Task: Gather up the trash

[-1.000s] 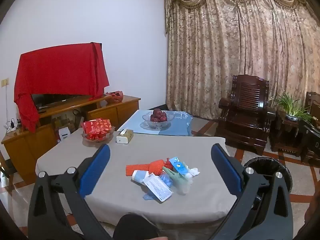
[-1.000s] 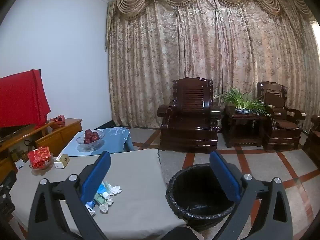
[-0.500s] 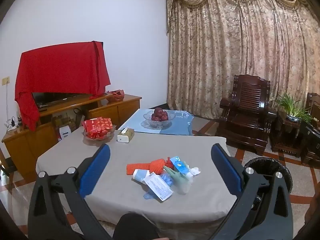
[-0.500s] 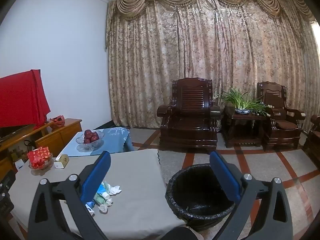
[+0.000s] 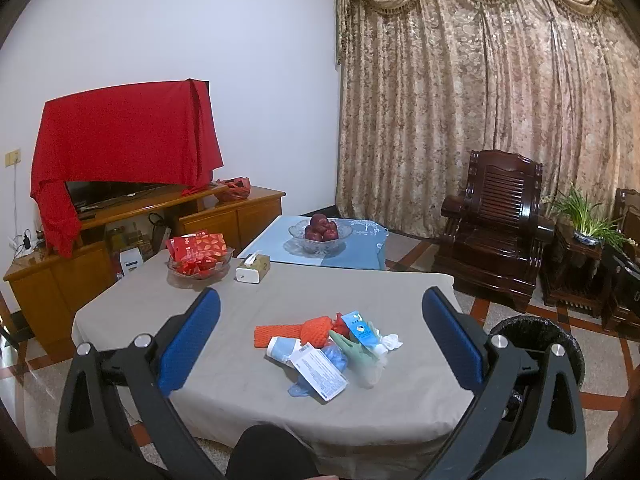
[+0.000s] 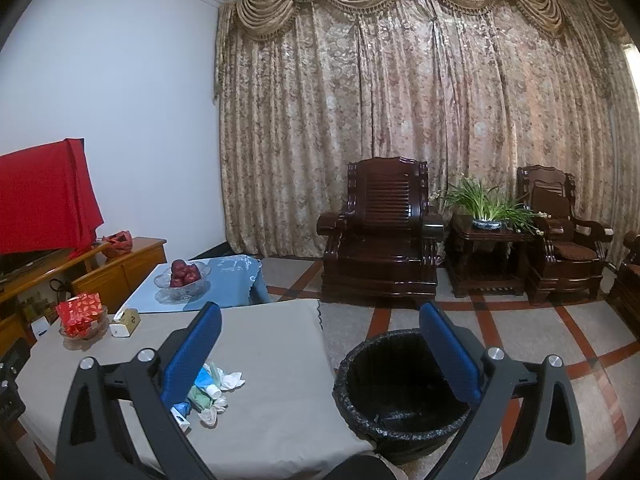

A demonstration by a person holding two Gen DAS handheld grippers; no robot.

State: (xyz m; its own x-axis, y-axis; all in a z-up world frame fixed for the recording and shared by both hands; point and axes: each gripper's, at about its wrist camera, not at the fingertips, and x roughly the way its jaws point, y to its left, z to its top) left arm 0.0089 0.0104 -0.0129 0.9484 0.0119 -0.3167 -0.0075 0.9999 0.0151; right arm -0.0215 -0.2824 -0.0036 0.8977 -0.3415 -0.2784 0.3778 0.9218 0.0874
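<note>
Nothing moved; grippers (image 5: 320, 344) (image 6: 320, 352) agape, empty

Bare cloth rings the trash pile (image 5: 332, 344); the bin (image 6: 400, 384) stands open beside the table (image 6: 276, 344).

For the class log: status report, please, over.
Left tool open, empty. Right tool open, empty. Trash pile untouched on table; bin beside it. Nothing blocking.

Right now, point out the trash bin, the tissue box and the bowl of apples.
trash bin (image 6: 404, 384): right wrist view, on the black liner inside the bin.
tissue box (image 5: 253, 268): left wrist view, on its front side.
bowl of apples (image 5: 320, 229): left wrist view, on the red apples.
</note>
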